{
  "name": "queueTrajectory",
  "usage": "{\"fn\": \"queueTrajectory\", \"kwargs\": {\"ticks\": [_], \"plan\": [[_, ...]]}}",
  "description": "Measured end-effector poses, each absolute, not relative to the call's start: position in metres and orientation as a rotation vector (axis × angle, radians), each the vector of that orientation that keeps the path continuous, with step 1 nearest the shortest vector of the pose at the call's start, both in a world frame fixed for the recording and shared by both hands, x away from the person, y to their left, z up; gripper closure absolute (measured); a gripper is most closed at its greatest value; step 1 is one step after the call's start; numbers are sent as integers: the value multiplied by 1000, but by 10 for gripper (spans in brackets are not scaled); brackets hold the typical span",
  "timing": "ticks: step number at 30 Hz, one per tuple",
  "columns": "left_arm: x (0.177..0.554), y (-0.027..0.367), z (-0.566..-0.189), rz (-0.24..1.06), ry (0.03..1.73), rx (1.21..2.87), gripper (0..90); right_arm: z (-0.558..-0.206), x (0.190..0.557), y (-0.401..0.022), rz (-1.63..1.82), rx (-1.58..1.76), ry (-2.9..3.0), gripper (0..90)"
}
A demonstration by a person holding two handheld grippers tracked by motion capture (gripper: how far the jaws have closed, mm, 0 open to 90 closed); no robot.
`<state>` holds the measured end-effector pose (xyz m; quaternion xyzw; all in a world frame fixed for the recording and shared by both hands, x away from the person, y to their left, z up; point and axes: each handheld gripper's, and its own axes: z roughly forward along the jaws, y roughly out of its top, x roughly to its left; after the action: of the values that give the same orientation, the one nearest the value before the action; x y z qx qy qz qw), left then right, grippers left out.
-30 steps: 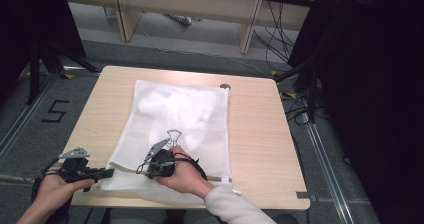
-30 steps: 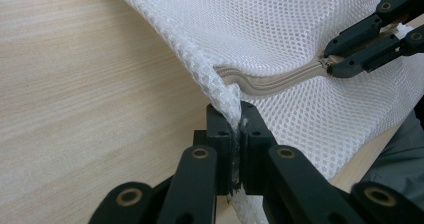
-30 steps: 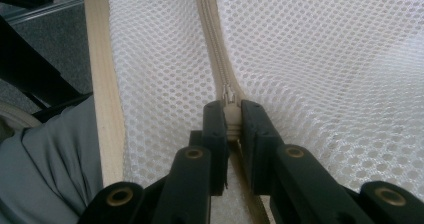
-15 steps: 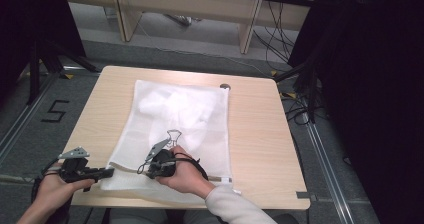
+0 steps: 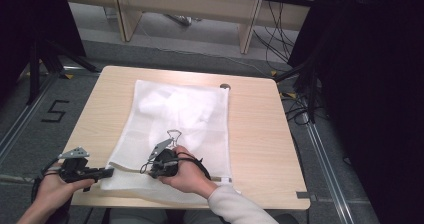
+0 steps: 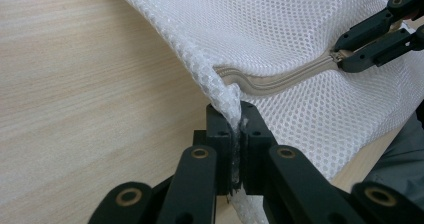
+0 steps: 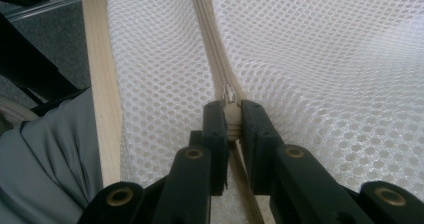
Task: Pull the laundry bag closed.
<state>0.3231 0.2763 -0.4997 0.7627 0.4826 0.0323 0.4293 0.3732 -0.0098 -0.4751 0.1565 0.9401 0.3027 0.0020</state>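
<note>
We see a pale wooden square table (image 5: 260,134) with a white mesh laundry bag (image 5: 180,119) spread flat across its middle, reaching from near the far edge down to the near edge. Something white and bunched lies inside the bag's far half; we cannot tell what it is. A small round dark disc (image 5: 225,87) sits on the table just beside the bag's far right corner.

Along the bag's near end runs a beige zipper (image 6: 280,81), which rises slightly off the table between the two grippers. At the near left edge of the table, the left gripper (image 6: 235,134) is clenched on the bag's near left corner, with a fold of mesh pinched between its black jaws. Our left hand (image 5: 57,189) holds it at the table's edge.

The right gripper (image 7: 231,121) rests on the bag's near part, held by our right hand (image 5: 187,176) in a grey sleeve. Its jaws are closed on the small beige zipper pull (image 7: 230,115), which sits on the zipper line, near the left gripper but apart from it.
</note>
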Motion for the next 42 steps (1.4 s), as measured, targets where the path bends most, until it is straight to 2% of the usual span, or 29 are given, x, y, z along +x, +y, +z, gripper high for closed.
{"fn": "queueTrajectory", "kwargs": {"ticks": [42], "plan": [[327,277,-500,89,1211,1920,854,-471,374,-26,955,507,2938,826]]}}
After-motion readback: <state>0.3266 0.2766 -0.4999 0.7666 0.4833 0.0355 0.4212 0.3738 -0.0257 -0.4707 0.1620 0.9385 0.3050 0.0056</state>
